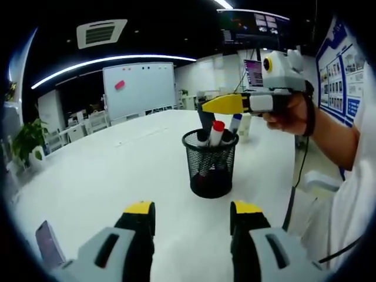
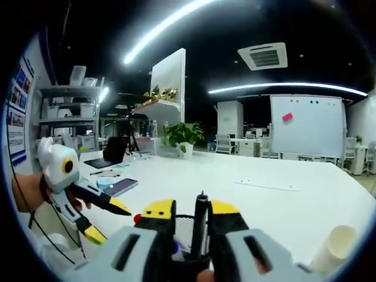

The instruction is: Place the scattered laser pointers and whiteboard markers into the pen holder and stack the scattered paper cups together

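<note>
Left gripper view: black wire-mesh pen holder (image 1: 211,163) at centre on white table (image 1: 106,176), already holding a red-capped whiteboard marker (image 1: 217,133), a blue-capped one (image 1: 235,122) and darker pens. At 6 o'clock, own left gripper (image 1: 192,216), yellow-tipped jaws spread wide, nothing between them. At 1 o'clock, right gripper (image 1: 207,106), hand-held, poised directly above the holder with a slim black laser pointer (image 1: 205,120) hanging tip-down from its yellow jaws. Beyond the holder, at 1 o'clock, a pale paper cup stack (image 1: 244,127), faint. Dark phone (image 1: 48,243) at 8 o'clock.

Right gripper view: same black laser pointer (image 2: 199,226) upright at 6 o'clock, clamped between the right gripper (image 2: 192,211) jaws, mesh holder (image 2: 183,226) rim just below. Left gripper (image 2: 108,220) at 8 o'clock, jaws parted. White paper cup (image 2: 333,247) lying at 4 o'clock.

Step judged in hand: depositing the pointer into the holder. Next move calls for lowering until the tip passes the rim, then releasing; cup stacking apparently remains.

Hard to make out: pointer's lower end, hidden behind jaws and holder contents; whether it touches the other pens; exact count of pens; number of cups in the far stack; cup at 4 o'clock cut off by the view's edge.
</note>
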